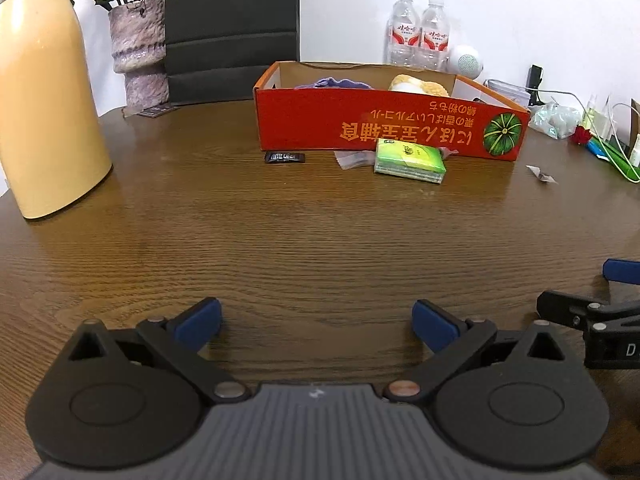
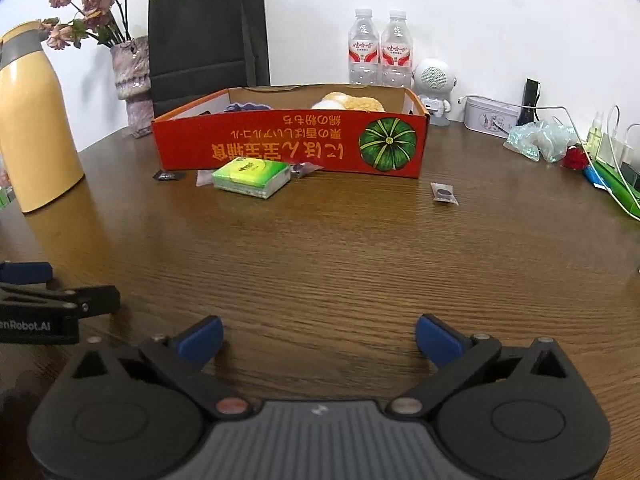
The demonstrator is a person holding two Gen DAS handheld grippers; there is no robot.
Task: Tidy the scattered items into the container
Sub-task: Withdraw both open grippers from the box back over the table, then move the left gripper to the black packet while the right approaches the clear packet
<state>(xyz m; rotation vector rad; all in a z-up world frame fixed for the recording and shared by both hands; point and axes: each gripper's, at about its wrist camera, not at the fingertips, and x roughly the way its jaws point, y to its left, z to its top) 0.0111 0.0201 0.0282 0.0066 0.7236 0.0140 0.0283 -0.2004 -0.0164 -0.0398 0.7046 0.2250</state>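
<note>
A red cardboard box (image 1: 360, 128) (image 2: 260, 142) stands at the far middle of the wooden table and holds a purple cloth (image 1: 336, 83) and a yellow-white plush (image 1: 418, 85). In front of it lie a green tissue pack (image 1: 410, 161) (image 2: 252, 179), a black sachet (image 1: 285, 157) (image 2: 167, 176), a pale wrapper (image 1: 352, 159) and a clear packet with a dark piece (image 2: 443, 193) (image 1: 541, 174). My left gripper (image 1: 316, 320) is open and empty, low over the near table. My right gripper (image 2: 318, 336) is open and empty beside it.
A yellow thermos (image 1: 44, 112) stands at the left. A vase of dried flowers (image 1: 138, 50), a black paper bag (image 1: 232, 28), two water bottles (image 1: 418, 34) and a white robot figure (image 2: 434, 84) line the back. A tin, plastic wrap and cables (image 2: 560, 140) clutter the right.
</note>
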